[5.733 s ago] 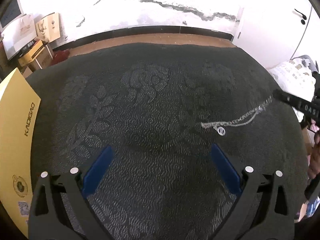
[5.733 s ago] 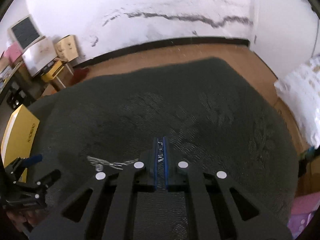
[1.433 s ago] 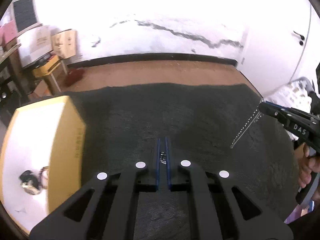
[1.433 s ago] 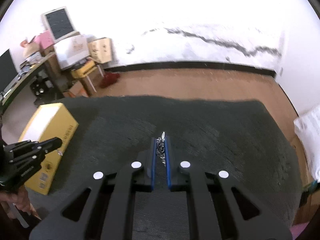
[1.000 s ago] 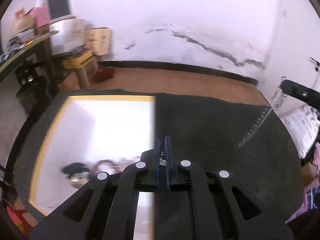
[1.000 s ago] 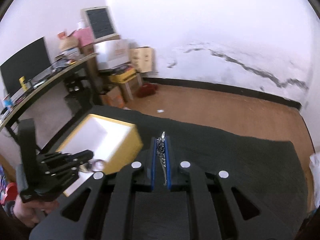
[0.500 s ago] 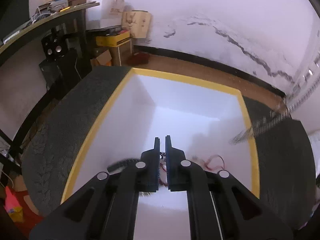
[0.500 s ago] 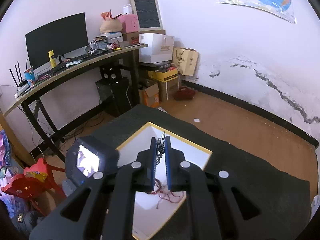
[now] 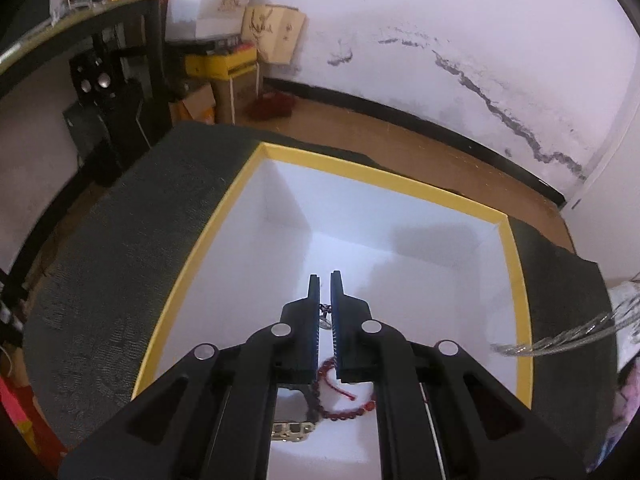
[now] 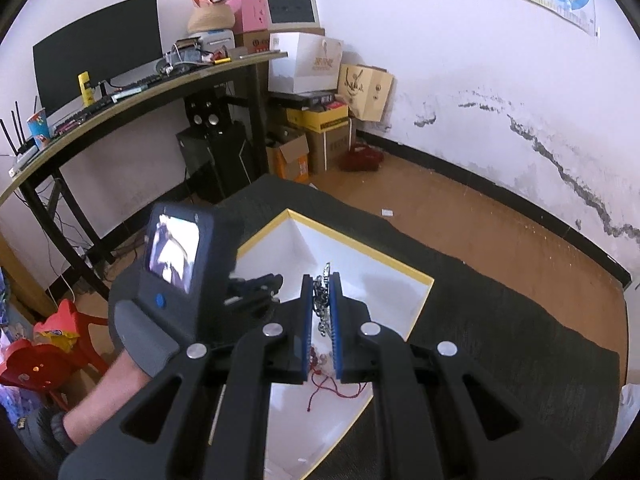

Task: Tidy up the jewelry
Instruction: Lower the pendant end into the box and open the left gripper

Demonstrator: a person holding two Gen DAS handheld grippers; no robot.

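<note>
Silver link chain (image 10: pixel 322 305) clamped in right gripper (image 10: pixel 321 300) jaws and left gripper (image 9: pixel 325 308) jaws, above yellow-rimmed white box (image 9: pixel 384 178); red bead bracelet (image 9: pixel 347 409) inside; textured dark tabletop (image 9: pixel 120 264).

Both wrist views angled down from close above, sharing the yellow-rimmed box (image 9: pixel 518 280) (image 10: pixel 420 304)

Dark patterned table cover (image 9: pixel 120 264) carries yellow-rimmed box (image 9: pixel 384 178).

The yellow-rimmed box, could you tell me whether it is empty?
Not empty: the box already holds a red bead bracelet and a gold-linked piece.
</note>
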